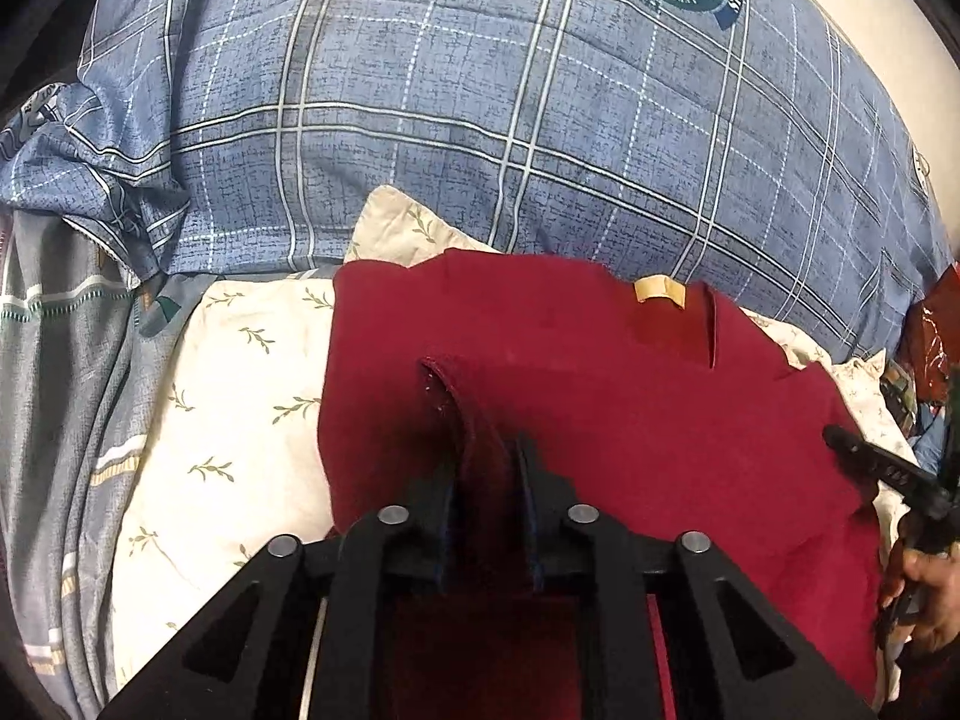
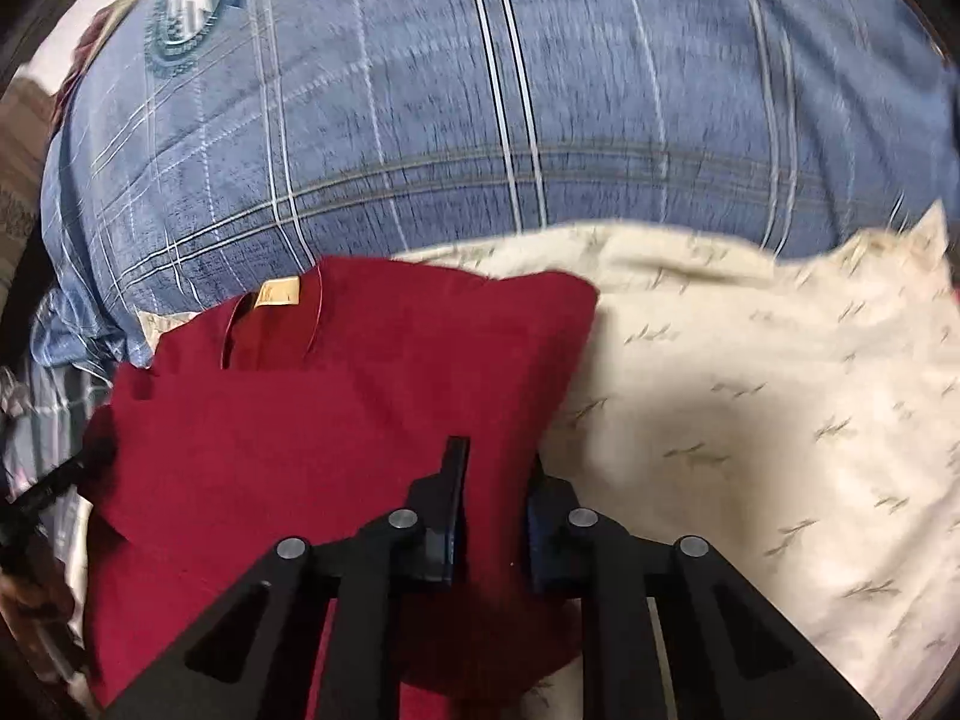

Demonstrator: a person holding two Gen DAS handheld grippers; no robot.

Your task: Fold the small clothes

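A dark red garment (image 1: 600,396) is spread on a cream leaf-print sheet (image 1: 240,396) on the bed, just in front of a blue plaid pillow (image 1: 480,108), with its tan neck label (image 1: 659,290) at the far edge. A raised ridge of the red cloth is pinched between the jaws of the left gripper (image 1: 487,450). The right gripper (image 2: 495,468) is set over the garment's right side with its jaws apart and cloth lying between them; nothing is seen to be clamped there. The fold is judged to be barely begun. It would be done best if the right edge were gripped before any lift, both sides were raised evenly, and the cloth were carried over toward the label, so that the sheet beneath is not dragged along.
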